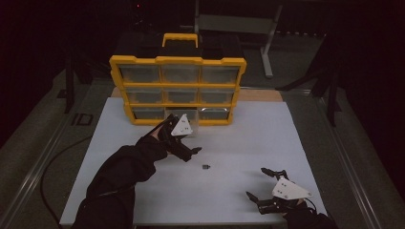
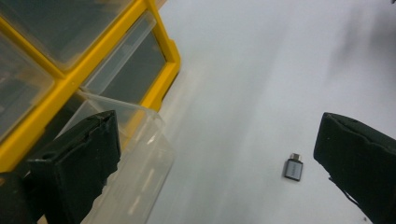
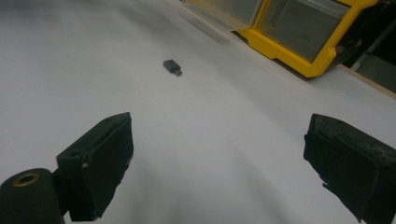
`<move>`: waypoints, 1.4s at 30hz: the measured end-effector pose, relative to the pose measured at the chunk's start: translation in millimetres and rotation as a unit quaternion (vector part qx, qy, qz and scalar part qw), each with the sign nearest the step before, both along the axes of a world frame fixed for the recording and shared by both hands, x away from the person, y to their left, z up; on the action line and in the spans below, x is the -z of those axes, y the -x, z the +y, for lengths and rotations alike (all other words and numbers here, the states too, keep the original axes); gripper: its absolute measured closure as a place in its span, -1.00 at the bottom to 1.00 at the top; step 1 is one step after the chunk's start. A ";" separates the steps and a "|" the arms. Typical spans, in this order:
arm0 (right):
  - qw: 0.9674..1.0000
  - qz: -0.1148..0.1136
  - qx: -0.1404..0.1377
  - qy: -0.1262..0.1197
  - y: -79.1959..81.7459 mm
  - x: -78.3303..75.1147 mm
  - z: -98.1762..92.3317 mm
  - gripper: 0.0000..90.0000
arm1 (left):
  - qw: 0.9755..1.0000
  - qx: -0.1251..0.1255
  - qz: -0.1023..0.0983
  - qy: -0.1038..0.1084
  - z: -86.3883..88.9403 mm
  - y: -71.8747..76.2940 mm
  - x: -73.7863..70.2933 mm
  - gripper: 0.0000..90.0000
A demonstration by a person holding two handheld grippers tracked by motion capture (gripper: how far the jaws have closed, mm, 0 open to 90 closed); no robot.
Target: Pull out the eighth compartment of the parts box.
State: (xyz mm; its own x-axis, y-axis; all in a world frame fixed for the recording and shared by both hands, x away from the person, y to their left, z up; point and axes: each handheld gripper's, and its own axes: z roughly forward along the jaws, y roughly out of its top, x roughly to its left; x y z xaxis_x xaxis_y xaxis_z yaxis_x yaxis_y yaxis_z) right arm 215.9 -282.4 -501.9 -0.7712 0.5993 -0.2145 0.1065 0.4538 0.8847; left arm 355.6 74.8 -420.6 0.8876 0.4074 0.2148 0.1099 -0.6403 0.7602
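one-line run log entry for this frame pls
left gripper: open, beside pulled-out clear drawer | right gripper: open, empty | small grey adapter: lying on white table, untouched

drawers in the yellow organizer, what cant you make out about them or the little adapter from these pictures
- Organizer drawers: contents unreadable in the high view, dim and behind cloudy fronts.
- Pulled-out clear drawer: its inside is blurred in the left gripper view and partly behind a jaw.
- Adapter: plug type too small to tell; no marking readable in the right gripper view.

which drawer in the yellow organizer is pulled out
The clear plastic drawer in the middle of the bottom row of the yellow drawer organizer; it juts out beside the left gripper, while the other drawers sit flush.
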 end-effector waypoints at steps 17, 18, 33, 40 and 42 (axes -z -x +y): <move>1.000 0.000 -0.001 0.003 0.3 0.1 0.3 -0.81 | 0.999 0.018 0.025 0.044 -4.8 19.3 12.2 -0.97; 1.000 0.000 -0.001 0.003 0.4 0.1 0.4 -0.81 | 0.998 0.018 0.028 0.047 -5.3 19.7 12.8 -0.97; 1.000 -0.001 -0.001 0.002 0.5 0.0 0.1 -0.81 | 0.997 0.029 0.057 0.047 -16.4 25.6 26.3 -0.99; 1.000 0.000 -0.001 0.003 0.6 0.1 0.3 -0.81 | 0.996 0.026 0.079 0.043 -21.9 27.2 34.0 -0.99; 1.000 0.000 -0.001 0.003 0.6 0.1 0.3 -0.81 | 0.995 0.024 0.083 0.052 -22.2 27.5 36.3 -0.99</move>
State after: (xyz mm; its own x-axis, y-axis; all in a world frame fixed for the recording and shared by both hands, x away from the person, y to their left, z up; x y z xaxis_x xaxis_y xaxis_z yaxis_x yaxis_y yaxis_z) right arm 215.3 -282.0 -502.0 -0.7726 0.5959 -0.2189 0.1047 0.4597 0.8819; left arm 328.2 52.6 -456.9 0.9265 0.3757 0.0225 0.2104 -0.5666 0.7967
